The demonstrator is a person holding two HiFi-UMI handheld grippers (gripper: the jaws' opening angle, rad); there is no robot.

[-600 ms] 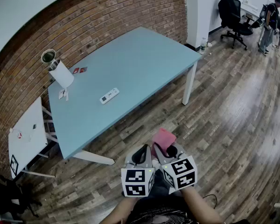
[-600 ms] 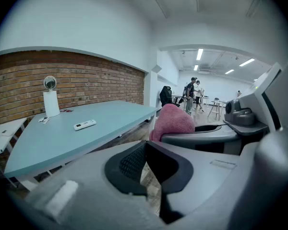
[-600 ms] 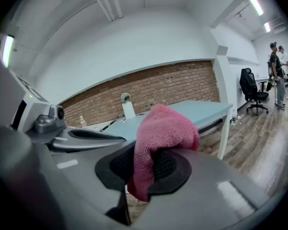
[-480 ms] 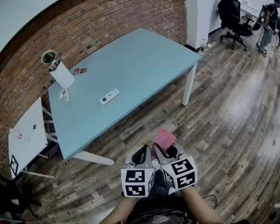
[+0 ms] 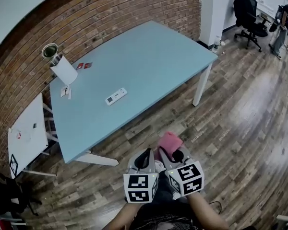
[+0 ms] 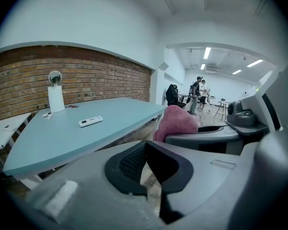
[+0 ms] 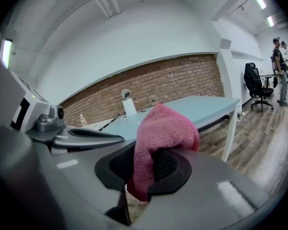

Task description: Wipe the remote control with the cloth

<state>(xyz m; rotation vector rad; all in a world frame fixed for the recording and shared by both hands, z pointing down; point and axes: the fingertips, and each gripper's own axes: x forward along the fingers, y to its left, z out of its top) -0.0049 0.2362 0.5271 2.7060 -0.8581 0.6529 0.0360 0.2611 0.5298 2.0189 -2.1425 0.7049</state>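
A white remote control (image 5: 116, 96) (image 6: 90, 121) lies on the light blue table (image 5: 149, 61), well ahead of both grippers. My right gripper (image 5: 172, 153) (image 7: 145, 169) is shut on a pink cloth (image 5: 169, 143) (image 7: 162, 133), which bunches up above its jaws. My left gripper (image 5: 145, 159) (image 6: 145, 163) is shut with nothing between its jaws. Both grippers hang side by side over the wooden floor, short of the table's near edge. The cloth (image 6: 175, 122) also shows in the left gripper view, to the right.
A white paper roll (image 5: 64, 71) and a metal cup (image 5: 50, 51) stand at the table's far left by the brick wall. A small white side table (image 5: 26, 140) stands left. A black office chair (image 5: 247, 8) and people (image 5: 284, 20) are at the far right.
The table and remote have shifted slightly in the head view as the head moved. Both grippers keep their places and the cloth stays held.
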